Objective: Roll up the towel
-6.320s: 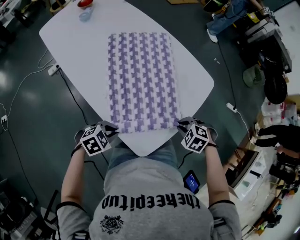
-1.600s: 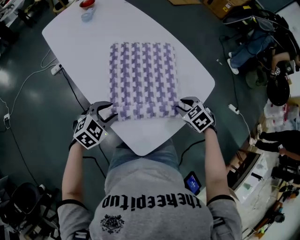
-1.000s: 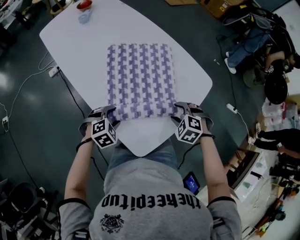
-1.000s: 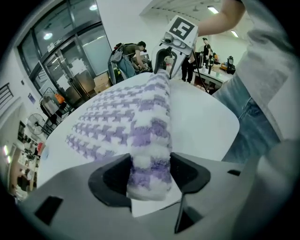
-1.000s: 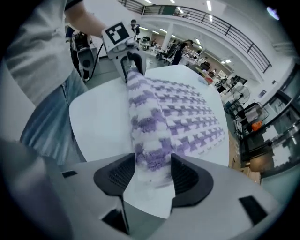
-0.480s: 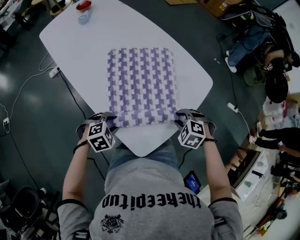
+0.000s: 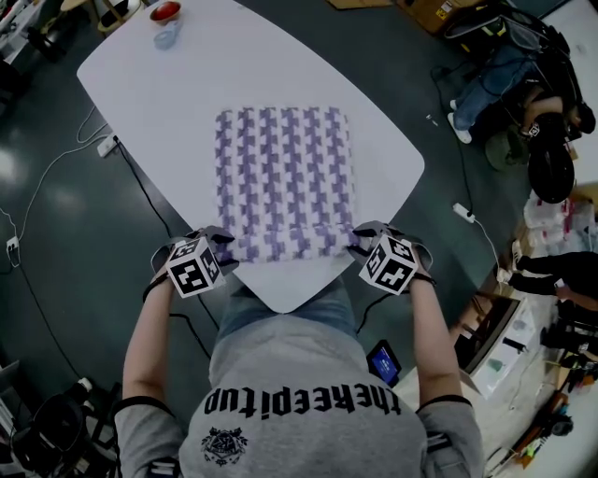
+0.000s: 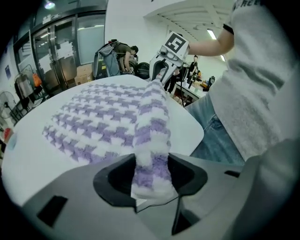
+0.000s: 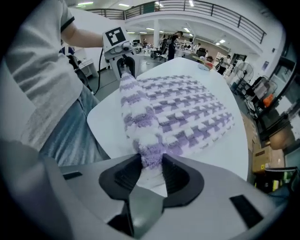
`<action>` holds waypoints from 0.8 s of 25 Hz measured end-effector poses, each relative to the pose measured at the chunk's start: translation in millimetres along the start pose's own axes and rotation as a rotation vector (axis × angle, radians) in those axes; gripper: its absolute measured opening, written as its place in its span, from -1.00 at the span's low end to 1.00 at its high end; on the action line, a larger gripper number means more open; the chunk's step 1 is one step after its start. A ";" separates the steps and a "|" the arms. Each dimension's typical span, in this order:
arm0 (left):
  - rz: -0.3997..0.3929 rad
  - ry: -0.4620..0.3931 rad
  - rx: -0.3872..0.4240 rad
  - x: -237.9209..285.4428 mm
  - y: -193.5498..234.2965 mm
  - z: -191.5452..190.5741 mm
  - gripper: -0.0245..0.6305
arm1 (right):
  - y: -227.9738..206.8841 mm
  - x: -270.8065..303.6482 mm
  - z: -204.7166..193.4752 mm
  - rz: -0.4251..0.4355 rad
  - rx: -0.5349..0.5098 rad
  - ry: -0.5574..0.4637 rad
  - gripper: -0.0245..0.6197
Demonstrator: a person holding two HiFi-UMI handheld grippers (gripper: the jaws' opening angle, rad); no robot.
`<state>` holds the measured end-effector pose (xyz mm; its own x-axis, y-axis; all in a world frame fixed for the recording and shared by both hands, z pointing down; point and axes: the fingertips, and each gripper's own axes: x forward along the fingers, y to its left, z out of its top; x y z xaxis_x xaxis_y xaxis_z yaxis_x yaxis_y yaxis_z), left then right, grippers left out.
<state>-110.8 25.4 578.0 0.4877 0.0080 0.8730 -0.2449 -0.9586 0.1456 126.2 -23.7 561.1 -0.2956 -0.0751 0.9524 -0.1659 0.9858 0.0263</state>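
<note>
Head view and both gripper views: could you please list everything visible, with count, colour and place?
towel: one, purple-and-white check, on table, near end rolled
table: one, white, before the person
bowl-like thing: one, red, table's far-left corner
small object: one, pale blue, beside it
power strip: one, white, floor left of table
lit-screen device: one, dark, by person's right side
bystander: at least one, blue jeans, upper right
left gripper: one, grey, jaws just closed then eased slightly, pinching roll's left end
right gripper: one, grey, jaws just closed, pinching roll's right end
person: one, grey T-shirt, table's near end
</note>
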 end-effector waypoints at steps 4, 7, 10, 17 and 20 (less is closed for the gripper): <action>-0.022 -0.055 -0.059 -6.2 9.5 3.5 -0.35 | -10.2 -7.7 4.2 0.016 0.050 -0.048 -0.54; 0.001 -0.078 -0.095 -14.5 22.2 10.2 -0.35 | -22.0 -11.8 5.0 0.006 0.075 -0.076 -0.53; 0.035 -0.101 -0.124 -21.4 38.4 17.9 -0.34 | -37.5 -15.9 6.7 -0.022 0.089 -0.092 -0.53; 0.131 -0.116 -0.160 -25.9 72.4 21.3 -0.35 | -73.0 -16.1 18.0 -0.121 0.086 -0.098 -0.53; 0.158 -0.116 -0.173 -24.1 85.1 18.8 -0.35 | -85.3 -8.8 21.3 -0.142 0.085 -0.087 -0.53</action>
<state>-127.7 -61.8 560.7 0.5225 -0.1803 0.8334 -0.4603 -0.8823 0.0977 123.0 -110.3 544.0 -0.3429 -0.2294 0.9109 -0.2894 0.9483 0.1298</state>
